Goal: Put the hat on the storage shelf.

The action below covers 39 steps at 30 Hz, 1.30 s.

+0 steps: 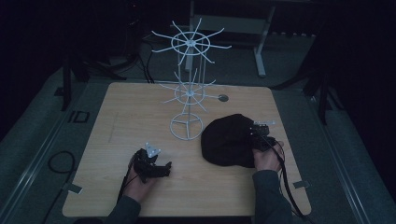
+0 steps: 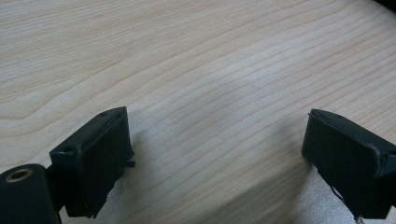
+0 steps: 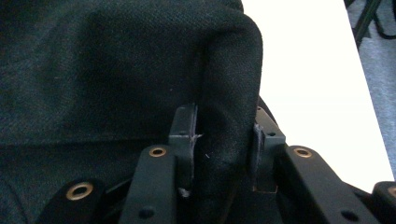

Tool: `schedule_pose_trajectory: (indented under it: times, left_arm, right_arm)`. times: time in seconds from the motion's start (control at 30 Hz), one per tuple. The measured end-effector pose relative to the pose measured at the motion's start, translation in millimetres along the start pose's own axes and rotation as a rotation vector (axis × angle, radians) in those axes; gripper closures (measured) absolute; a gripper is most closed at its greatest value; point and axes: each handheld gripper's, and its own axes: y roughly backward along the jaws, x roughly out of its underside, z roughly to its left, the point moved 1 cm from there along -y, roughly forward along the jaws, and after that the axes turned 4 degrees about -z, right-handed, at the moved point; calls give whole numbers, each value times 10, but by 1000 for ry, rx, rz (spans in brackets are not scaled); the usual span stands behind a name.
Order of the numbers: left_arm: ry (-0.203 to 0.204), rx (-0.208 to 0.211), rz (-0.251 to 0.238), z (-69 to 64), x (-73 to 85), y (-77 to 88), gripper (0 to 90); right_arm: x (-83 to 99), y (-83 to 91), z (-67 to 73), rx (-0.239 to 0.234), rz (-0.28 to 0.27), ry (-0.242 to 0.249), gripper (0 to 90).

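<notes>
R tongs [image 3: 223, 154] clamped on folded edge of black hat [image 1: 229, 140], lying on counter [image 1: 140, 107] at 4 o'clock from white rack [image 1: 189, 93]. L tongs [image 2: 224, 158] wide, empty, w/ bare wood below. Tip: check bite deep before lift, raise hat straight up, keep fabric off rack spokes.

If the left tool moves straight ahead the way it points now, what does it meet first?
Probably the bare table: the left tool, jaws open and empty, looks down on the wood. From above it aims toward the black hat, but depth is unclear.
</notes>
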Motion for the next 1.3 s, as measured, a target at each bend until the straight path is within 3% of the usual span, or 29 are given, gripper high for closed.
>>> schedule_pose_trajectory:
  times: [0.2,0.33,0.57,0.8,0.93,1.1,1.3]
  left_arm:
    - [0,0,0,-2,0,0,86]
    - [0,0,-1,-4,0,0,86]
    - [2,1,-3,-7,0,-1,86]
    - [3,2,-2,-10,-2,-3,86]
    - [3,2,-2,-11,-2,-3,86]
    - [3,2,-2,-11,-2,-3,86]
    - [2,2,-2,-12,-3,-4,86]
  right_arm:
    - [-25,-29,26,40,-12,26,708]
    - [-48,-52,18,70,-16,-1,742]
    - [-120,-64,-40,56,17,-53,783]
    - [-215,-101,-209,-12,36,-108,794]
    - [-281,-121,-380,-94,54,-173,794]
    - [-316,-132,-534,-156,63,-238,795]
    - [-339,-155,-639,-183,70,-276,795]
